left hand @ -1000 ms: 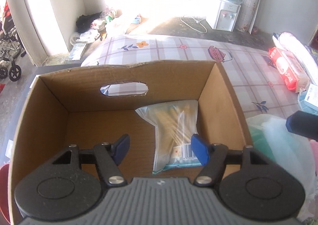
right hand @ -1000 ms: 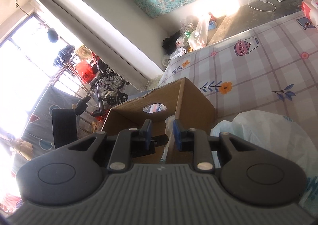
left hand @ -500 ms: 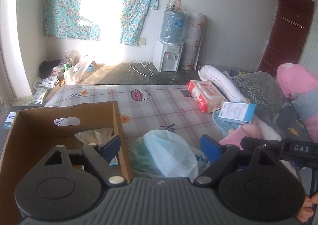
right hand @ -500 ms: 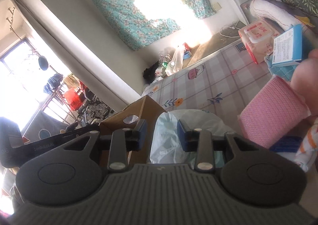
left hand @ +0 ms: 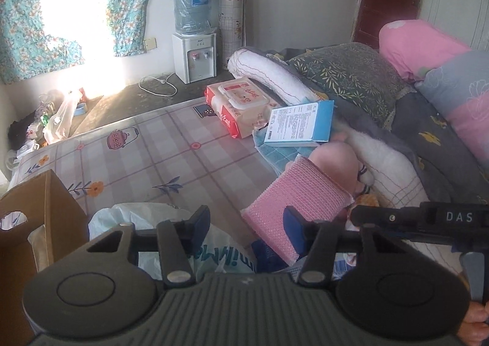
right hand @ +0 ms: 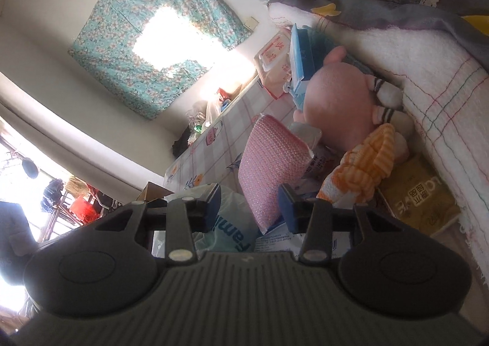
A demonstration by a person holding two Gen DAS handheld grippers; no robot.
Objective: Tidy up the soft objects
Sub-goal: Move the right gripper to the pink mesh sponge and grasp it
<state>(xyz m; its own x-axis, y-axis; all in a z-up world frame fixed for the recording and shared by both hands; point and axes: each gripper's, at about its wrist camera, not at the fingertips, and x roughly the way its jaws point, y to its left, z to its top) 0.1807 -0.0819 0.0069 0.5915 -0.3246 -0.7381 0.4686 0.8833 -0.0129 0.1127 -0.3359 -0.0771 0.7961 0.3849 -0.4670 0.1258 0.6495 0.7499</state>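
A pink textured sponge pad (left hand: 293, 202) leans on the bed next to a pink plush toy (left hand: 336, 159). My left gripper (left hand: 247, 223) is open and empty, just short of the pad and above a white plastic bag (left hand: 134, 217). The cardboard box (left hand: 39, 217) stands at the left edge. In the right wrist view my right gripper (right hand: 249, 200) is open and empty, with the pink pad (right hand: 269, 159) between and beyond its fingertips. The pink plush (right hand: 336, 101) and an orange striped soft toy (right hand: 363, 168) lie just past it.
A red wet-wipes pack (left hand: 241, 104), a blue box (left hand: 299, 126), a rolled white blanket (left hand: 269, 74) and pillows (left hand: 351, 74) lie on the bed. A brown packet (right hand: 418, 202) lies by the white blanket. A water dispenser (left hand: 195, 49) stands on the floor.
Both grippers swung right, away from the cardboard box with the bagged item, toward the pile of soft things. The right gripper's jaws opened wider.
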